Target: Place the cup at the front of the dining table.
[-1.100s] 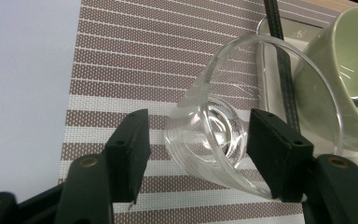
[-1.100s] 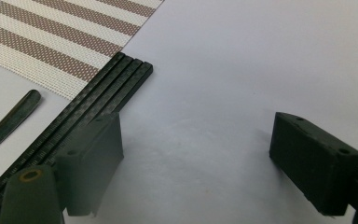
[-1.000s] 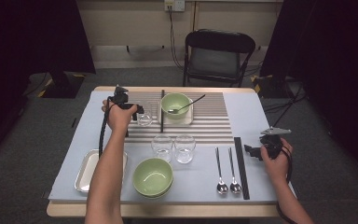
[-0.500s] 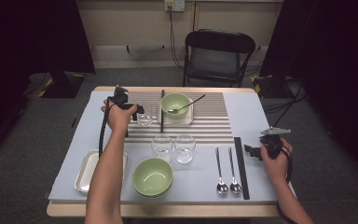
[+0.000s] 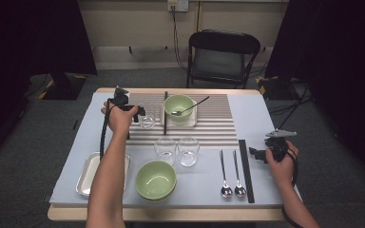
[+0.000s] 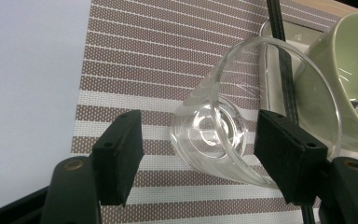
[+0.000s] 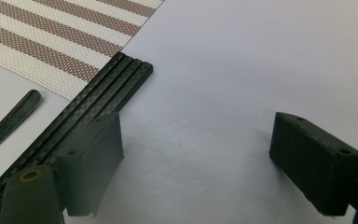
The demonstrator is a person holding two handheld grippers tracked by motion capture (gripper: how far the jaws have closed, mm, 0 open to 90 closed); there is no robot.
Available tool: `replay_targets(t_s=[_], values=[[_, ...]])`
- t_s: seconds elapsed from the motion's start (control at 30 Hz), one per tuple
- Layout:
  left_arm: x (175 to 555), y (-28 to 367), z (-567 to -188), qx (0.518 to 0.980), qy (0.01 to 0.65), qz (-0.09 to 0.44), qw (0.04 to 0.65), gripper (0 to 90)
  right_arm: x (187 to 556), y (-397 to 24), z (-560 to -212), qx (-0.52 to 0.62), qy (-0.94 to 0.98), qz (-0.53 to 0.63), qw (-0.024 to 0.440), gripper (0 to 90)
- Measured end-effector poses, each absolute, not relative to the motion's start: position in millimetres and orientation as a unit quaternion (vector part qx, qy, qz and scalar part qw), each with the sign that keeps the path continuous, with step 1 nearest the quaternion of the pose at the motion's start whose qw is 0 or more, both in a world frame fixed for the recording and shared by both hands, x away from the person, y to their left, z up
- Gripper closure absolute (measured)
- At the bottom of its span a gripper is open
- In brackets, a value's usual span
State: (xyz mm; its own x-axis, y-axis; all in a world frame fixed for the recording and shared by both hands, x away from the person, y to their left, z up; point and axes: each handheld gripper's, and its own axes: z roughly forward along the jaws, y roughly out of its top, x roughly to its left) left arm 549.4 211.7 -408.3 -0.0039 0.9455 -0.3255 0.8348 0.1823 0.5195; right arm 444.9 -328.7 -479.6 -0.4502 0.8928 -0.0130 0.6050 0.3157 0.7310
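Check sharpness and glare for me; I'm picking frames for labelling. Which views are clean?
High view: even light on the table, dark surround. Left gripper view: glass sharp, highlights on its base, rim stretched by the lens. Right gripper view: near pads soft, chopsticks crisp.

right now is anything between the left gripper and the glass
No. The glass sits between the open jaws of the left gripper, with a gap at the one pad; nothing else lies between.

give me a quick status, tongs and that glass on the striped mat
Left tongs open around the glass, pads clear, just opened wider. Right tongs open, empty, beside the chopsticks. Green bowl and a black stick close behind the glass.
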Motion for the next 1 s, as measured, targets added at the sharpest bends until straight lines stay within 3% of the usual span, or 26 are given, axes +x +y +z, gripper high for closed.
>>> replay_targets(t_s=[1.0], values=[[545.2, 213.4, -385.7, 0.629, 0.704, 0.084, 0.32, 31.0, 444.9, -328.7, -479.6, 0.479, 0.782, 0.336, 0.214, 16.0]])
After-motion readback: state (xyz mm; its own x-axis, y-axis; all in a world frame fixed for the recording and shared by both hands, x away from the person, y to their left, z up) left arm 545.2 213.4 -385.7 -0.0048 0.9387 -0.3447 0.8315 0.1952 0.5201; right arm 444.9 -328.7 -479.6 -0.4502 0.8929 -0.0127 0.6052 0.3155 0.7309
